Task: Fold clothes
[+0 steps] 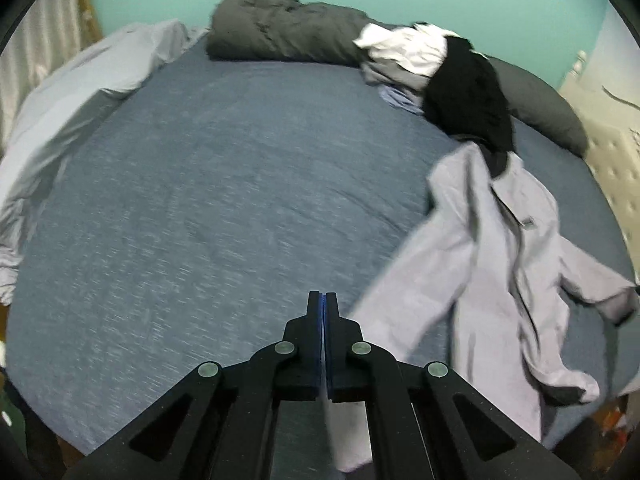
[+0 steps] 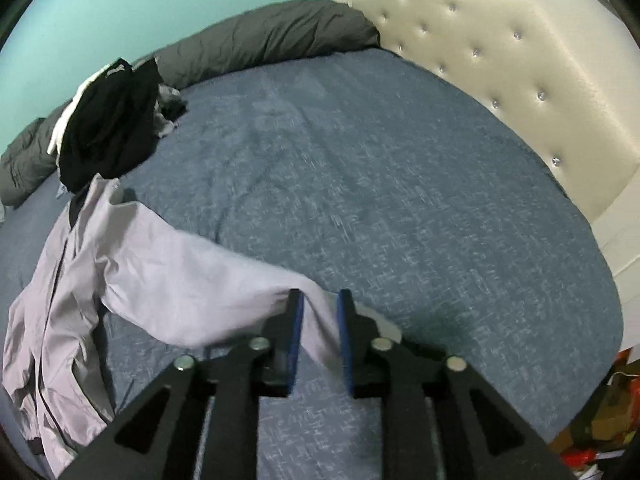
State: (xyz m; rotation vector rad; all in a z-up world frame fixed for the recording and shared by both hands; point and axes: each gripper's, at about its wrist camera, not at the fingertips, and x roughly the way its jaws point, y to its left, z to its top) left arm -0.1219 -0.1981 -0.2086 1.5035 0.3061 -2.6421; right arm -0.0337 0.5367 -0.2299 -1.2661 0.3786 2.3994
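Here, a pale lilac jacket (image 1: 492, 264) lies spread out and crumpled on the blue bed (image 1: 224, 184), near the bed's front edge. One sleeve (image 2: 208, 280) reaches out to the right gripper (image 2: 319, 300). Its jaws stand a little apart, and the sleeve's end sits between them; I cannot tell if they pinch it. The left gripper (image 1: 324, 300) has its jaws pressed together, and a bit of pale cloth seems to hang under them. The jacket looks thin, light and floppy, maybe a bit slippery. I think it will sag and slide, so good places to hold are the sleeve ends, shoulders and bottom corners. A pile of other clothes (image 1: 452, 80) sits further back.
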